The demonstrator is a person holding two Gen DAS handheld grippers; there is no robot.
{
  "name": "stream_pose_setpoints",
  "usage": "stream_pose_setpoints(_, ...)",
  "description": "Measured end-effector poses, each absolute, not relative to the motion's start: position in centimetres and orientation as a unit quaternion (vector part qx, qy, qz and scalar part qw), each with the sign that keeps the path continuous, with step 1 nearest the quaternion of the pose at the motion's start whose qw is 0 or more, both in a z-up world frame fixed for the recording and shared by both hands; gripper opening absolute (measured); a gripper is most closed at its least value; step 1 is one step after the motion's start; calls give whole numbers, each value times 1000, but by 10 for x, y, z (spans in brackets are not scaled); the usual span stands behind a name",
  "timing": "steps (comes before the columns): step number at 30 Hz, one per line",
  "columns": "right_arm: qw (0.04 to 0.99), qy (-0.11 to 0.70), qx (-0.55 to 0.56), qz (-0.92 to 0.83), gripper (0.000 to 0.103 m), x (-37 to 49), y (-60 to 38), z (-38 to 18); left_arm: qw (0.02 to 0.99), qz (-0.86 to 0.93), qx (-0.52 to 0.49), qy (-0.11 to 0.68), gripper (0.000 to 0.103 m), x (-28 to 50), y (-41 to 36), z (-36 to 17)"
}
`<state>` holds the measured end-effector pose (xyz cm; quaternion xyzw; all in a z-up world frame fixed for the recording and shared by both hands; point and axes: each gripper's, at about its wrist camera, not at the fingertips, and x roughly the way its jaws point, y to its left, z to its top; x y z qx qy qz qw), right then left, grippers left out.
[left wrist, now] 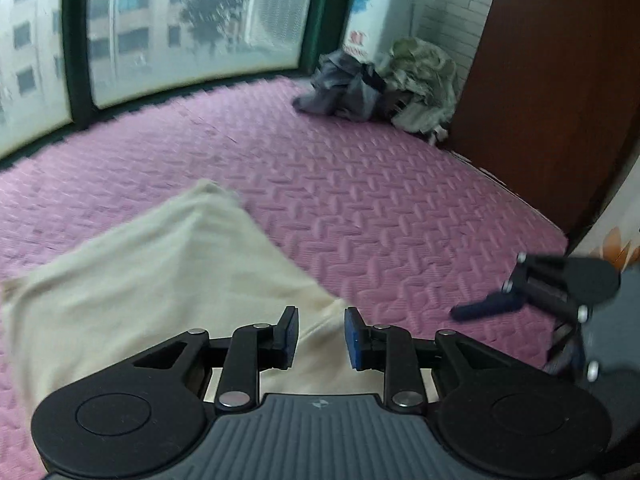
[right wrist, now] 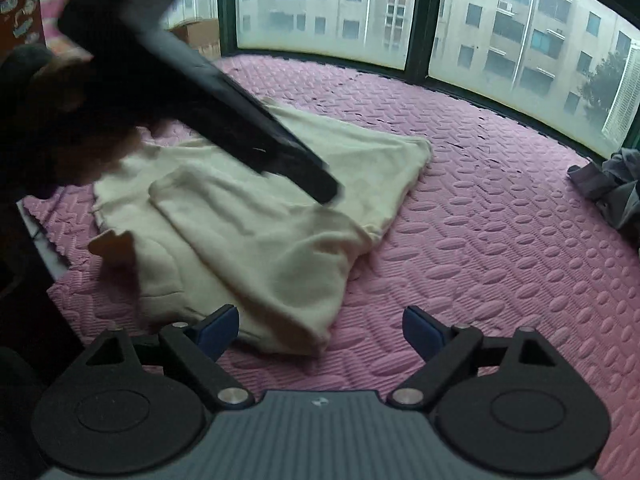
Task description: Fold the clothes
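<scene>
Although both grippers are seen over the pink mat [right wrist: 500,240], neither is seen to have hold of anything. The cream garment [right wrist: 256,216] is laid flat on the mat, partly folded, with one layer doubled over another; its long axis is run from the near left corner towards the window [right wrist: 328,8]. From the right gripper [right wrist: 320,332] the garment is found ahead and to the left, its nearest corner lying just before the left blue pad, while bare mat is seen under the gap itself. The jaws there are spread wide and nothing is held between them. The left gripper [left wrist: 321,336] is held above the garment's near edge, its jaws narrowed to a small gap; cloth is seen behind that gap, but no pinch on it can be made out, so it is judged to be empty. By that reading the left gripper is the nearer to the cloth, and the next fold would be expected to be made across the long axis, from the near end towards the window. A heap of unfolded clothes [left wrist: 384,80], grey and pale green, is left in the far corner beside a brown panel [left wrist: 552,80]. On a white board [left wrist: 368,20] behind the heap some red marks are visible, but they are too blurred to be read; no other writing or brand can be made out.
</scene>
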<state>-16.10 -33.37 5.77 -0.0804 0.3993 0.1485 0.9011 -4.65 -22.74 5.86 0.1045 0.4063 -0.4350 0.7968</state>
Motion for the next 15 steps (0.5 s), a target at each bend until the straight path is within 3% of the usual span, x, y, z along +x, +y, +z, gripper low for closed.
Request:
stream_pose_setpoints(6,914,380,-39,139,89,-162,-346,48,764,-449,116,449,24,-43,-247,39)
stream_pose_setpoints(15,915,373,-24,153,88,-164,-348,36,754,-463,115,451,24,-38,-247,44)
